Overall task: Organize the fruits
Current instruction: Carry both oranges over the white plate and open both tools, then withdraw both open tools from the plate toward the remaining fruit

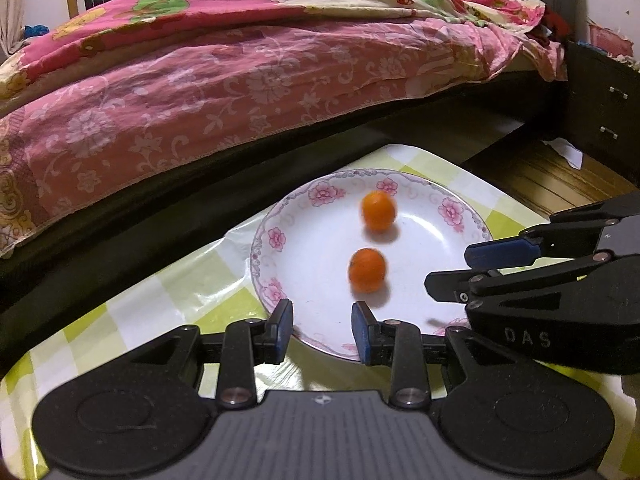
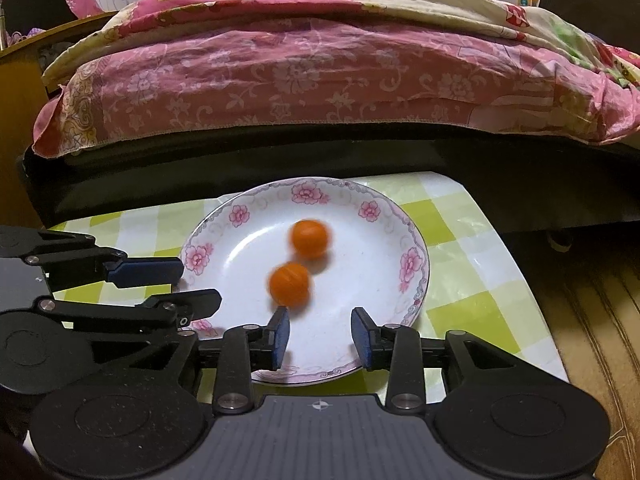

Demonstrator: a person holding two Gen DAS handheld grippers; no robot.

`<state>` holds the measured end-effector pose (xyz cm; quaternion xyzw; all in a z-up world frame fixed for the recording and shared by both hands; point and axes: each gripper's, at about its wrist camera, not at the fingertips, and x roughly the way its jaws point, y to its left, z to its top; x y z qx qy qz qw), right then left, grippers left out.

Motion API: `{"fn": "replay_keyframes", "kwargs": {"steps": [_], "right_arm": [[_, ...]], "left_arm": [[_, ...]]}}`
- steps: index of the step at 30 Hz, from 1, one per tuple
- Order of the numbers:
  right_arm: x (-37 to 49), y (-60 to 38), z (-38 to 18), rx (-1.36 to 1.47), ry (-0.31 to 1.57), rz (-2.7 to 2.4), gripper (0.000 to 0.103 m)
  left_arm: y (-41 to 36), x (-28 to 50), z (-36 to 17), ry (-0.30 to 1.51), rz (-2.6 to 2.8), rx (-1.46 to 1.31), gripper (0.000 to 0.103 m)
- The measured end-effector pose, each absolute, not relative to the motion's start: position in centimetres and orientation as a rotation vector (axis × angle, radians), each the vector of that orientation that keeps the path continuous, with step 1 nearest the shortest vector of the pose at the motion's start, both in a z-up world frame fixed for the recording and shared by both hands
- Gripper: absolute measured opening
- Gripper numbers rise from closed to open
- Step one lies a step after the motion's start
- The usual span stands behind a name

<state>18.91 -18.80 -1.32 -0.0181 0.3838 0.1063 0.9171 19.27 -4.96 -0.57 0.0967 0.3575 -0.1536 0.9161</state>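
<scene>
Two small oranges lie loose in a white plate with pink flowers (image 1: 280, 236) (image 2: 412, 264): a near orange (image 1: 367, 270) (image 2: 289, 284) and a far orange (image 1: 378, 211) (image 2: 310, 239), both motion-blurred. My left gripper (image 1: 322, 328) is open and empty over the plate's near rim; it also shows in the right wrist view (image 2: 192, 286). My right gripper (image 2: 320, 334) is open and empty just in front of the near orange; it also shows in the left wrist view (image 1: 452, 270) at the plate's right side.
The plate sits on a green-and-white checked tablecloth (image 1: 160, 300) (image 2: 472, 264). A bed with a pink floral quilt (image 1: 200, 92) (image 2: 304, 76) runs close behind the table. A dark cabinet (image 1: 600, 108) and wooden floor (image 2: 592, 340) lie to the right.
</scene>
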Motion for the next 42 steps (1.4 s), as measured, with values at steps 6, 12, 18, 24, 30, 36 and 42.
{"fn": "replay_keyframes", "kwargs": {"steps": [6, 12, 18, 24, 30, 36, 42], "right_arm": [[18.6, -18.8, -0.9, -0.024, 0.783, 0.213, 0.032], [17.2, -18.1, -0.4, -0.031, 0.781, 0.234, 0.032], [15.4, -17.5, 0.3, -0.042, 0.786, 0.247, 0.032], [13.2, -17.4, 1.1, -0.035, 0.796, 0.256, 0.036], [10.7, -16.8, 1.8, -0.056, 0.803, 0.275, 0.039], [8.3, -16.9, 1.5, -0.07, 0.856, 0.279, 0.039], [6.8, -16.7, 0.7, -0.086, 0.901, 0.31, 0.044]], "left_arm": [[-4.1, 18.3, 0.3, 0.73, -0.303, 0.194, 0.04], [-3.1, 16.4, 0.9, 0.736, -0.298, 0.178, 0.04], [-2.0, 14.1, 1.4, 0.748, -0.295, 0.149, 0.04], [-0.9, 11.7, 2.0, 0.758, -0.3, 0.132, 0.04], [-0.2, 9.2, 2.1, 0.767, -0.318, 0.125, 0.041], [0.3, 7.3, 1.6, 0.8, -0.341, 0.134, 0.042], [0.2, 6.6, 0.5, 0.821, -0.374, 0.146, 0.046]]}}
